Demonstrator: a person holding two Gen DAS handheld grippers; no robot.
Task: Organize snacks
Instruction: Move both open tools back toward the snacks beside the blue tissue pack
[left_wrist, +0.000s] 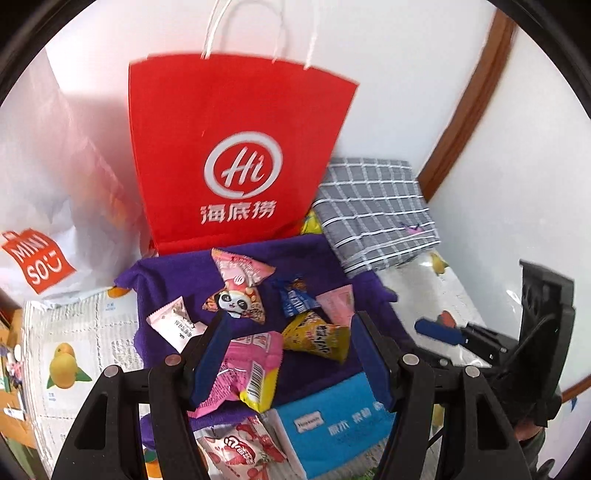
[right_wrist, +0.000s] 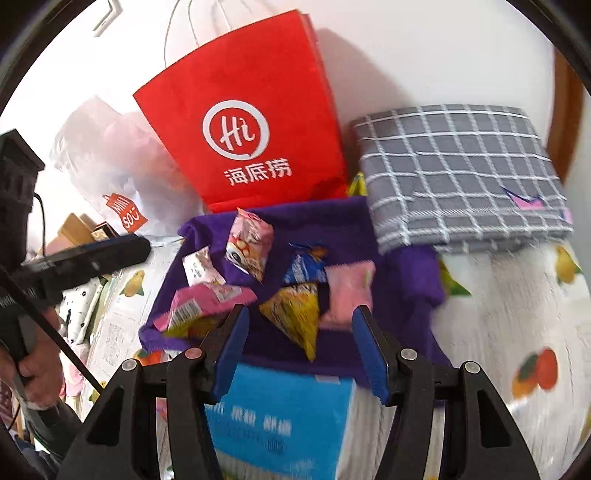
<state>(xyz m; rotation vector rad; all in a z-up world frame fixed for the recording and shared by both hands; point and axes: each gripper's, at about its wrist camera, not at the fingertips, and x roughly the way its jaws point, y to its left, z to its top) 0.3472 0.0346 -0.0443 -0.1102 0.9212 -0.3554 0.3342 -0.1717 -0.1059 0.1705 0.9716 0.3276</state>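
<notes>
Purple towel-like cloth (left_wrist: 236, 258), spread at the middle of the desk (left_wrist: 74, 332), which has a fruit-printed white cover; snacks lie loose on it.

Snacks on the cloth:
- pink and orange packet with a panda face (left_wrist: 236, 295), far centre, just in front of the bag;
- small white sachet (left_wrist: 177, 325), left;
- dark blue wrapped snack (left_wrist: 295, 299), right of the panda packet;
- pale pink square sachet (left_wrist: 336, 302), far right of the group, touching the blue one in the right wrist view;
- yellow triangular packet (left_wrist: 317, 336), near centre;
- pink packet with yellow edge and barcode (left_wrist: 251, 369), near left, partly overhanging the cloth's near edge.

Off the cloth, near side: white and red packet with strawberry-like print (left_wrist: 236, 450); light blue carton with white lettering (left_wrist: 332, 417), beside it on the right.

Far side: red paper carrier bag with white handles and a "Hi" logo (left_wrist: 236, 147), upright against the wall; white plastic bag with a red Miniso label (left_wrist: 55, 206) to its left; folded grey checked cloth (left_wrist: 373, 210) to its right.

Left gripper (left_wrist: 288, 350): jaws wide open, holding nothing, over the pink barcode packet and the yellow packet.

Right gripper (right_wrist: 299, 343): jaws wide open, empty, over the yellow packet and the blue carton.
</notes>
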